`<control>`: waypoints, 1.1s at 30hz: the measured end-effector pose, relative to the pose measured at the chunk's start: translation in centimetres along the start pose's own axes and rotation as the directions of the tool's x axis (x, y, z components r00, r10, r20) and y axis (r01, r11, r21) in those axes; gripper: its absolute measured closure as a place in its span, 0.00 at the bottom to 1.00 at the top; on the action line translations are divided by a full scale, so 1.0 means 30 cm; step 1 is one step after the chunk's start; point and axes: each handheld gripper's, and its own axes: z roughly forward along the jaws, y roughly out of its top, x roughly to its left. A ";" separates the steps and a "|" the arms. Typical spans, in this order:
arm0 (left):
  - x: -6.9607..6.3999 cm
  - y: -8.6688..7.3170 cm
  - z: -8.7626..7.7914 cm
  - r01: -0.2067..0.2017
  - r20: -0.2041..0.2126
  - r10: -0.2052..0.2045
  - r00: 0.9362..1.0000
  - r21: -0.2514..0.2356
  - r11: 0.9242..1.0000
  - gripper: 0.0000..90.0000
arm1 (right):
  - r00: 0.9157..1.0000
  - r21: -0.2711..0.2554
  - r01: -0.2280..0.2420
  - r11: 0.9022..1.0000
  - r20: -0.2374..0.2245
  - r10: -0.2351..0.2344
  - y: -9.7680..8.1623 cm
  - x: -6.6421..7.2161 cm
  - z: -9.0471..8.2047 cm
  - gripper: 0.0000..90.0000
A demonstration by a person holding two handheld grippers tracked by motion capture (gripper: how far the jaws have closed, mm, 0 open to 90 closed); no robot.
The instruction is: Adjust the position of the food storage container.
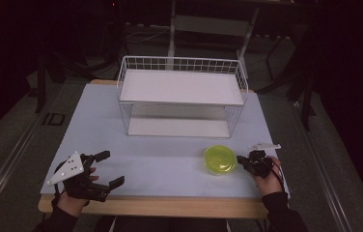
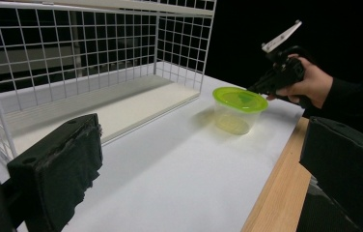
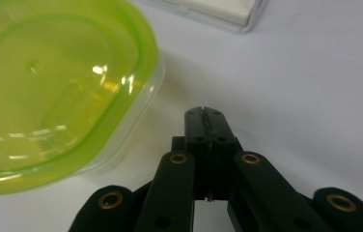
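Observation:
A clear plastic container with a lime-green lid (image 1: 220,160) (image 2: 239,107) (image 3: 49,87) stands on the white table (image 1: 160,164) at the front right. My right gripper (image 1: 242,160) (image 3: 203,116) is just to its right, low over the table, its jaws pressed together with nothing between them; the tips stop short of the container's rim. My left gripper (image 1: 109,169) rests at the front left corner with its jaws wide apart and nothing between its black pads (image 2: 68,159).
A white wire basket shelf (image 1: 182,94) (image 2: 88,58) with two white boards stands at the middle back of the table. The wooden front edge (image 1: 160,205) runs along the near side. Dark floor and stands surround the table.

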 end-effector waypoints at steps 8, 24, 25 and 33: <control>0.001 -0.001 0.001 0.004 -0.001 -0.004 1.000 0.004 1.000 0.02 | 0.999 0.030 0.008 1.000 -0.046 -0.006 0.016 0.042 0.043 1.00; 0.001 0.000 0.001 0.003 -0.001 -0.003 1.000 0.000 1.000 0.02 | 0.996 0.043 0.027 0.999 -0.088 -0.023 0.065 0.128 0.098 1.00; 0.001 0.000 0.001 0.004 0.000 -0.004 1.000 0.000 1.000 0.02 | 0.995 0.042 0.030 0.999 -0.092 -0.026 0.071 0.137 0.103 1.00; 0.001 0.000 0.000 0.000 0.002 0.000 1.000 0.000 1.000 0.02 | 0.991 0.042 0.053 0.998 -0.124 -0.048 0.114 0.202 0.144 1.00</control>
